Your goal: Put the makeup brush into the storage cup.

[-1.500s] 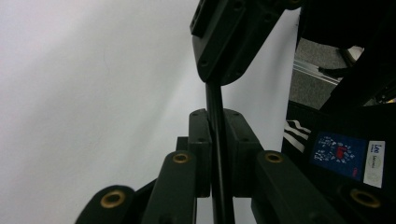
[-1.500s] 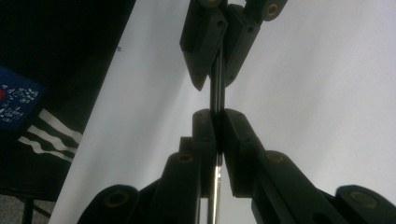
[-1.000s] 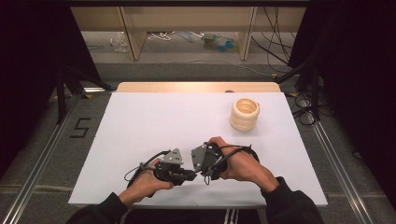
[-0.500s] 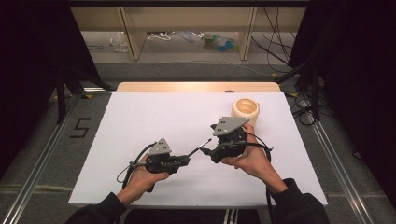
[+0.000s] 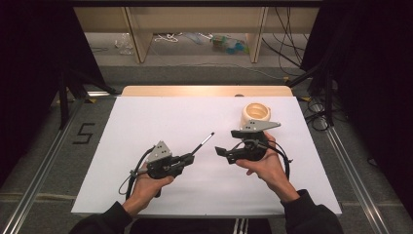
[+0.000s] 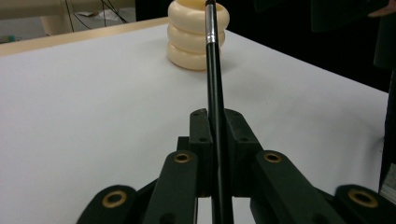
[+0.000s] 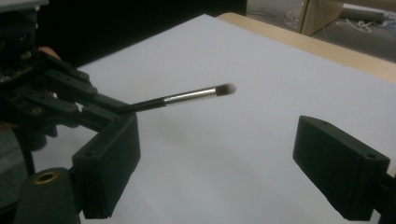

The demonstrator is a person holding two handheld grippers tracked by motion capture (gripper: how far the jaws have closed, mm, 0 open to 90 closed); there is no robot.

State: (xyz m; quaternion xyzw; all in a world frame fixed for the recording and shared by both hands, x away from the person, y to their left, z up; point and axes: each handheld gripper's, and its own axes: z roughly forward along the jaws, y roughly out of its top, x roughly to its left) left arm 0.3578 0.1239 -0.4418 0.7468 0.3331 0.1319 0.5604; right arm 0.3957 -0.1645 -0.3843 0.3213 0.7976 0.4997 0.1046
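Over white table | L tongs (image 5: 187, 158) clenched on brush (image 5: 202, 143) | R tongs (image 5: 223, 152) just opened, released brush, moved off right

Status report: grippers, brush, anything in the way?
Left gripper shut on brush. Right gripper open, jaws just opening, nothing between. Ring holder ahead, path clear.

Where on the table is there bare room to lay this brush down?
The whole left half of the white table is bare, as is the far strip left of the ring holder. It's crowded near the right tongs, close to the holder, and around the brush.
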